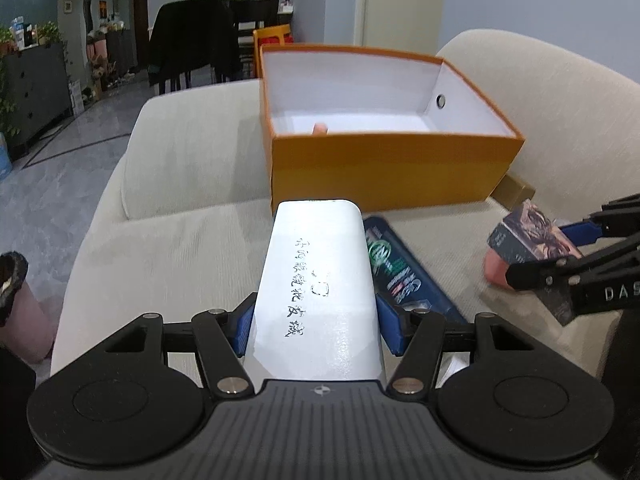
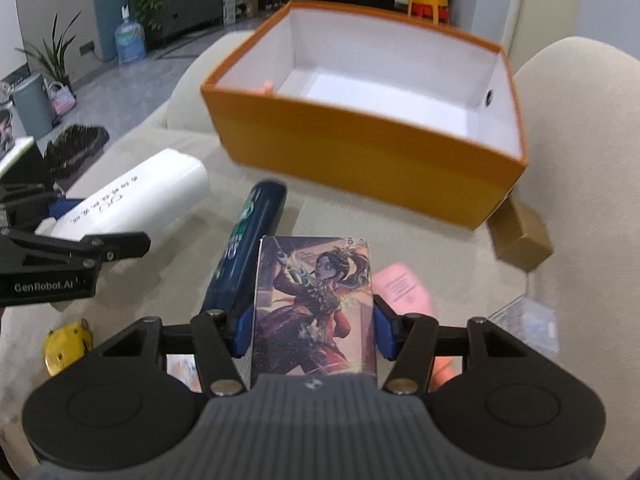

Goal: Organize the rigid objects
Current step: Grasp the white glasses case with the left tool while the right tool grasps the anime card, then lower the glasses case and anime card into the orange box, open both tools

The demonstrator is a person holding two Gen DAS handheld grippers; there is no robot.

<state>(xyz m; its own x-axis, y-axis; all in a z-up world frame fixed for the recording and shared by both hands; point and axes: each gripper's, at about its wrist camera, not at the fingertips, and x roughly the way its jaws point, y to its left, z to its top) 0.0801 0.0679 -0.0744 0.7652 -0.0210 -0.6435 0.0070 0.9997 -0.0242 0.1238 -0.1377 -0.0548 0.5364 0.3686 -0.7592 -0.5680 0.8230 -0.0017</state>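
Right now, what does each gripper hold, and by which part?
Left gripper clamps the white box by its long sides near one end. Right gripper clamps the illustrated card box likewise.

Left tool (image 1: 316, 320): blue pads clamped on white box (image 1: 318, 280) with handwritten black characters, held above beige sofa cushion (image 1: 180, 240). Orange box (image 1: 384, 160), open, white-lined, ahead on cushion; small peach item (image 1: 320, 129) inside. Dark blue package (image 1: 404, 268) flat beneath white box. Right tool (image 1: 560, 256) at right edge, gripping illustrated card box (image 1: 528, 236); pink item (image 1: 496, 270) just behind it.
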